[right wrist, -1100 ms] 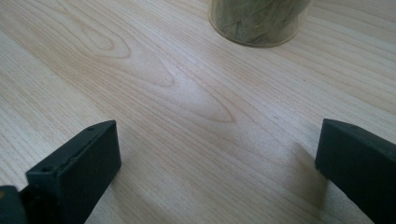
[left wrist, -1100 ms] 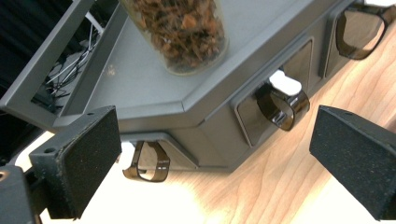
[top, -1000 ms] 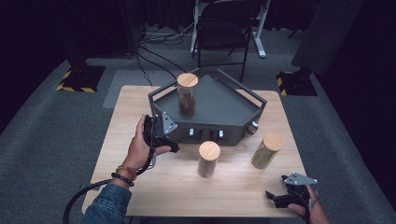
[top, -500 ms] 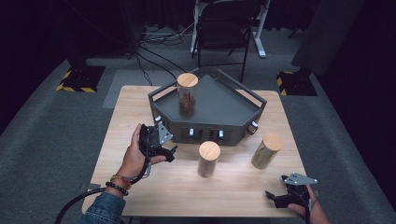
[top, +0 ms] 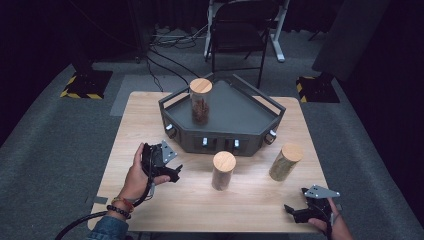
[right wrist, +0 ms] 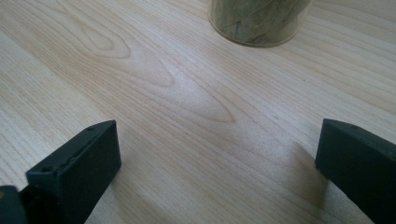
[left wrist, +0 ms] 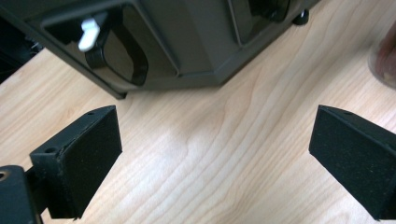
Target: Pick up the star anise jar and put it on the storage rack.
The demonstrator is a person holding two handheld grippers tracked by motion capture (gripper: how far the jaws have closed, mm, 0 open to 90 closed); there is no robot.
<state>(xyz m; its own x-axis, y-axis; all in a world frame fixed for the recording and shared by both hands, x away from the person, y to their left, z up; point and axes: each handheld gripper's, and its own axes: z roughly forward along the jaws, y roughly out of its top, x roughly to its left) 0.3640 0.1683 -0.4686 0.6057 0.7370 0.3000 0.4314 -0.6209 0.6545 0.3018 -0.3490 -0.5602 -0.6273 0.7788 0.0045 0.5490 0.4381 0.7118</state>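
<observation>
You are holding the left gripper (top: 167, 172) wide open, risking toppling the wood-lidded jar (top: 223, 171) at its three o'clock.

The left tongs (top: 172, 174) are black, with a grey three-cornered plate (top: 167, 151) on top and a black cable (top: 80, 226) trailing from them. Dark beaded bracelets (top: 117, 206) and a blue denim sleeve (top: 106, 231) are worn on the left arm. The right tongs (top: 295, 212) are black too, topped by a grey plate (top: 321, 192). Square black foam pads (left wrist: 91, 156) with small screw holes are seen on the jaws.
</observation>
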